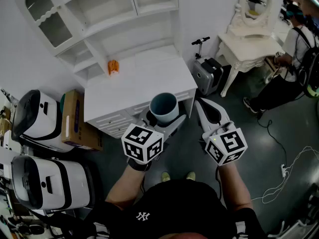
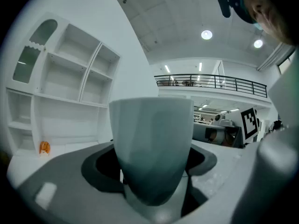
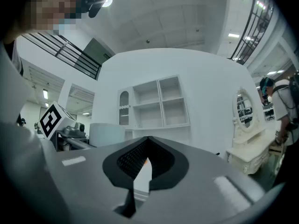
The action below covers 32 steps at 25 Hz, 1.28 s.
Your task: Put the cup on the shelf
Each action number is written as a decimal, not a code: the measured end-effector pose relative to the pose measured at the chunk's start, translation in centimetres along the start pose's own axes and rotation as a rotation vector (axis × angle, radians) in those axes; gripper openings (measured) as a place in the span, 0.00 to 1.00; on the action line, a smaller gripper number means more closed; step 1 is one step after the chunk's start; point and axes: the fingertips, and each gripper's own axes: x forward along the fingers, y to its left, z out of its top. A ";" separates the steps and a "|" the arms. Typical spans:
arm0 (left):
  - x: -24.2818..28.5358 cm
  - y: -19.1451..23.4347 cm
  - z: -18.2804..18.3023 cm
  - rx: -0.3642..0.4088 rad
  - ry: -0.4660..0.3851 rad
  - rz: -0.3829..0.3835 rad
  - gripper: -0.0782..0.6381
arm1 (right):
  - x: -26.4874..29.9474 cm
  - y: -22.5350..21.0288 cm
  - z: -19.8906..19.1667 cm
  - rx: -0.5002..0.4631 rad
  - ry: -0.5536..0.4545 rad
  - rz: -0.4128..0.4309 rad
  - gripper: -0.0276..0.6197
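Note:
A pale blue-grey cup (image 1: 163, 107) stands upright in my left gripper (image 1: 164, 118), which is shut on its lower body, above the front edge of the white cabinet top (image 1: 134, 86). In the left gripper view the cup (image 2: 152, 143) fills the middle between the jaws. The white shelf unit (image 1: 104, 19) rises behind the cabinet, its compartments bare; it also shows as the shelf unit (image 2: 65, 78) and the shelf unit (image 3: 154, 104). My right gripper (image 1: 201, 104) hangs shut and empty just right of the cup, over the floor; its jaws (image 3: 147, 143) meet at the tips.
A small orange object (image 1: 113, 67) sits on the cabinet top near the shelf. A suitcase and scooter (image 1: 207, 73) stand right of the cabinet, with a white vanity table (image 1: 249, 39) and a person (image 1: 294, 59) beyond. White machines (image 1: 40, 118) and a cardboard box (image 1: 75, 118) crowd the left.

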 end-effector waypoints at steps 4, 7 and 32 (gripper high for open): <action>0.3 -0.7 -0.2 -0.001 0.003 -0.001 0.64 | -0.5 -0.2 0.1 0.000 -0.002 0.009 0.05; 0.8 -1.1 -0.3 -0.004 0.005 0.001 0.64 | -0.8 -0.7 0.1 0.006 -0.002 0.018 0.06; 5.8 -3.3 -0.2 -0.002 -0.003 0.052 0.64 | -4.3 -7.1 -1.1 0.062 -0.005 0.083 0.06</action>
